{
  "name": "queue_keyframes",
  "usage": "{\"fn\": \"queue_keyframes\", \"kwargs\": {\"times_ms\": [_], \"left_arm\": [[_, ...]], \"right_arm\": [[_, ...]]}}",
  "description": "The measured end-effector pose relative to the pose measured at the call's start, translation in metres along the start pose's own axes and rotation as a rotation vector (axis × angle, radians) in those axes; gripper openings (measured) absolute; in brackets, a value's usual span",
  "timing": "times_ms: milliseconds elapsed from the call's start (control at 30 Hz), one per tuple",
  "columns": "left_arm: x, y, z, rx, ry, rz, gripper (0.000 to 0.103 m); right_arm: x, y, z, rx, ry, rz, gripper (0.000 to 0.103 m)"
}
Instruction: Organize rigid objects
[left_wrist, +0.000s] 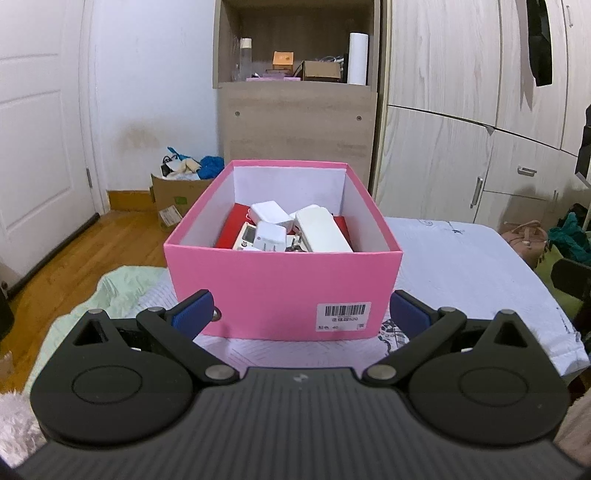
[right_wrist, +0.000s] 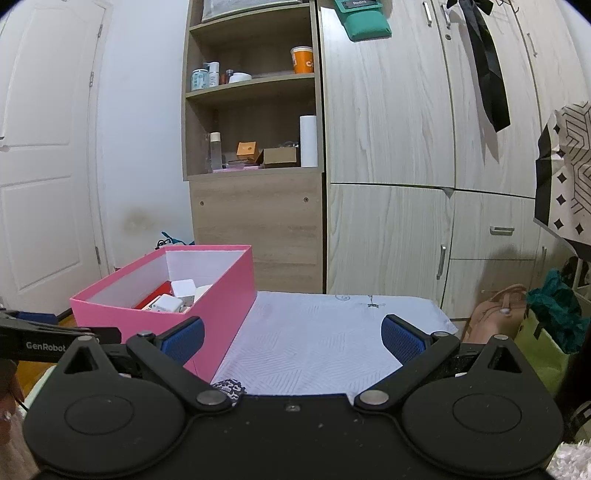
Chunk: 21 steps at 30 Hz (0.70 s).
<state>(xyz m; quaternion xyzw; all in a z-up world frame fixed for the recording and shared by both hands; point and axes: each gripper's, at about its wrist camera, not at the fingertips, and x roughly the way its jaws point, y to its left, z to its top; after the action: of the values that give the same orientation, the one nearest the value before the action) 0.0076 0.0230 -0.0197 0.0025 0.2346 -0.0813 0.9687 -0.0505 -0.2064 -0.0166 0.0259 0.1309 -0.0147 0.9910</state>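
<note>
A pink cardboard box (left_wrist: 280, 291) stands on the white bed cover, straight ahead in the left wrist view. It holds several white chargers (left_wrist: 267, 212), a long white adapter (left_wrist: 321, 229) and a white remote (left_wrist: 245, 236) on a red item (left_wrist: 231, 229). My left gripper (left_wrist: 301, 314) is open and empty, just in front of the box's near wall. The box also shows in the right wrist view (right_wrist: 225, 306), at left. My right gripper (right_wrist: 291, 338) is open and empty above the bed cover, to the right of the box.
A wooden shelf unit (right_wrist: 255, 110) and wardrobe doors (right_wrist: 406, 147) stand behind the bed. A cardboard box of clutter (left_wrist: 181, 192) sits on the wooden floor by the white door (left_wrist: 40, 129). Bags (right_wrist: 495, 314) lie at the right. The white bed cover (right_wrist: 314, 343) spreads right of the box.
</note>
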Motion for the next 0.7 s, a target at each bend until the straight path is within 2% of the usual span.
{"fn": "queue_keyframes", "kwargs": {"times_ms": [133, 700], "left_arm": [[0.0005, -0.0007, 0.0, -0.001, -0.008, 0.012, 0.103], [0.0084, -0.0012, -0.0049, 0.025, 0.066, -0.009, 0.103]], "right_arm": [[0.0002, 0.0017, -0.0016, -0.001, 0.002, 0.002, 0.103], [0.0074, 0.006, -0.0045, 0.017, 0.018, 0.007, 0.103]]}}
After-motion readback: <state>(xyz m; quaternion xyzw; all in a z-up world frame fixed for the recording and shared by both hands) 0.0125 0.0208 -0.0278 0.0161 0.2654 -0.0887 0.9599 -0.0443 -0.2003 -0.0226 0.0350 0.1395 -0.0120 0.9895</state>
